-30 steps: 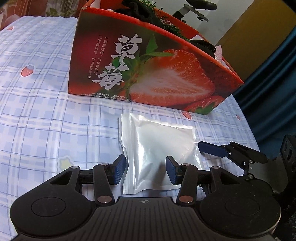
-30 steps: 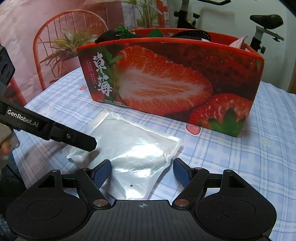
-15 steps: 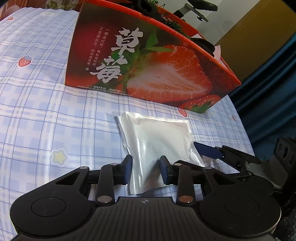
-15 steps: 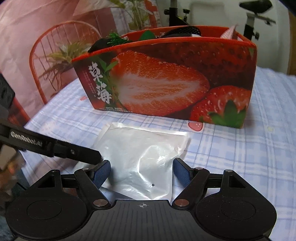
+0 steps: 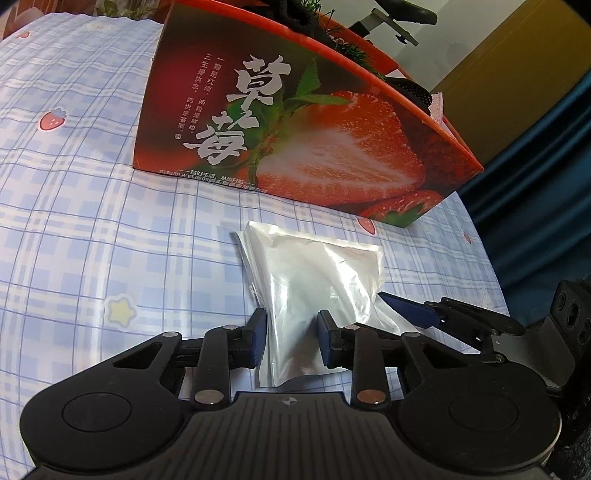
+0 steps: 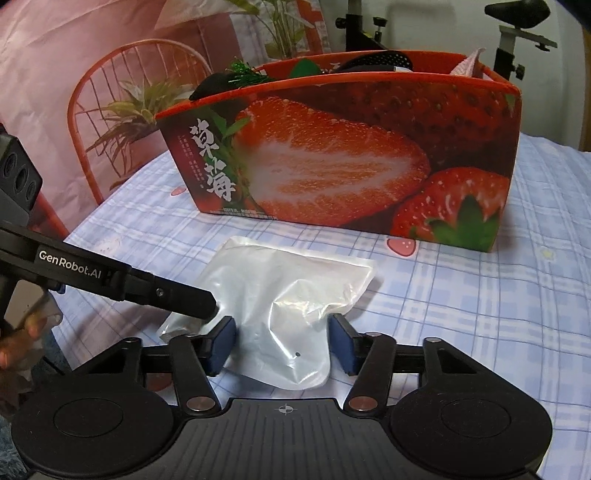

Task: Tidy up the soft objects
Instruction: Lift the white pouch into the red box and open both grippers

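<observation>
A clear plastic pouch with white soft filling (image 5: 314, 280) lies on the checked tablecloth in front of a red strawberry box (image 5: 295, 122). My left gripper (image 5: 290, 341) is shut on the pouch's near end, which is bunched and lifted between the pads. In the right wrist view the pouch (image 6: 295, 291) sits between the pads of my right gripper (image 6: 282, 341), which is open around its near edge. The left gripper's finger (image 6: 177, 293) reaches in from the left onto the pouch. The box (image 6: 351, 155) holds dark soft items and green tinsel.
The blue-and-white tablecloth (image 5: 92, 221) has strawberry and star prints. A red wire chair (image 6: 122, 110) with a plant stands behind the table at left. An exercise bike (image 6: 517, 22) stands behind the box. The table edge falls off at right by a dark curtain (image 5: 535, 184).
My left gripper has closed on the near end of the pouch, crumpling and raising it. My right gripper has moved closer, its pads now on either side of the pouch's edge.
</observation>
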The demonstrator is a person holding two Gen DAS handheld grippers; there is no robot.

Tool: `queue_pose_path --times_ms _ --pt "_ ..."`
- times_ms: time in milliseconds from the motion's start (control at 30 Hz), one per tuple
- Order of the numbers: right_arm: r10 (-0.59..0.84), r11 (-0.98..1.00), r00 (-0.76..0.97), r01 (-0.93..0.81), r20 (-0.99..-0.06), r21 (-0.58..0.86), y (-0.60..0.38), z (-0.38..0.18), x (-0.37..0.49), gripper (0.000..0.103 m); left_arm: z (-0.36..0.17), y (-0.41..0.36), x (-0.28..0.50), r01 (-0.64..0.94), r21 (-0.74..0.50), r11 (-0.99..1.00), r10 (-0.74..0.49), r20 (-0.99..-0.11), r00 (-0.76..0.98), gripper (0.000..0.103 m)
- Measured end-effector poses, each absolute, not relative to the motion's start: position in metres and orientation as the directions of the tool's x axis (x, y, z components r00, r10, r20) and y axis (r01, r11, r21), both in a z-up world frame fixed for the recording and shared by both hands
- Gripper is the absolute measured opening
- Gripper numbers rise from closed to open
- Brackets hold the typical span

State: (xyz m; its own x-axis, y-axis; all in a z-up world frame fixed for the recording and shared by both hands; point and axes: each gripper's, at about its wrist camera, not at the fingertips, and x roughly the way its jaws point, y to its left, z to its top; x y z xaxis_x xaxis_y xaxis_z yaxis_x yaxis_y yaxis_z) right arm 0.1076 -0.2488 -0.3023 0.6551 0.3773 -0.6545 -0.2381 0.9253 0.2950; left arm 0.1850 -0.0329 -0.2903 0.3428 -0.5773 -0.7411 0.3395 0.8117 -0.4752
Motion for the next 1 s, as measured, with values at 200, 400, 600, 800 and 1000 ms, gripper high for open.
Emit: queue_pose_path --times_ms 200,400,600,800,1000 --pt "0.373 0.928 0.671 -0.25 -0.641 0.278 -0.247 -0.297 0.104 0.045 -0.284 -0.033 0.184 0.342 -0.479 0.808 -0.584 -0.728 0.36 0.031" --pt "0.358 0.934 0.736 -0.275 -0.574 0.23 -0.249 -0.274 0.097 0.045 -0.256 -0.028 0.18 0.395 -0.477 0.785 -0.617 -0.662 0.426 0.031" --pt "0.346 0.938 0.8 -0.302 -0.491 0.169 -0.249 -0.24 0.091 0.045 -0.216 -0.025 0.177 0.46 -0.462 0.758 -0.651 -0.574 0.496 0.03" --pt "0.346 0.938 0.83 -0.319 -0.436 0.138 -0.255 -0.209 0.102 0.045 -0.181 -0.029 0.182 0.508 -0.427 0.748 -0.663 -0.513 0.545 0.031" --pt "0.348 0.937 0.835 -0.321 -0.427 0.137 -0.259 -0.191 0.127 0.045 -0.163 -0.04 0.201 0.523 -0.376 0.765 -0.642 -0.505 0.577 0.031"
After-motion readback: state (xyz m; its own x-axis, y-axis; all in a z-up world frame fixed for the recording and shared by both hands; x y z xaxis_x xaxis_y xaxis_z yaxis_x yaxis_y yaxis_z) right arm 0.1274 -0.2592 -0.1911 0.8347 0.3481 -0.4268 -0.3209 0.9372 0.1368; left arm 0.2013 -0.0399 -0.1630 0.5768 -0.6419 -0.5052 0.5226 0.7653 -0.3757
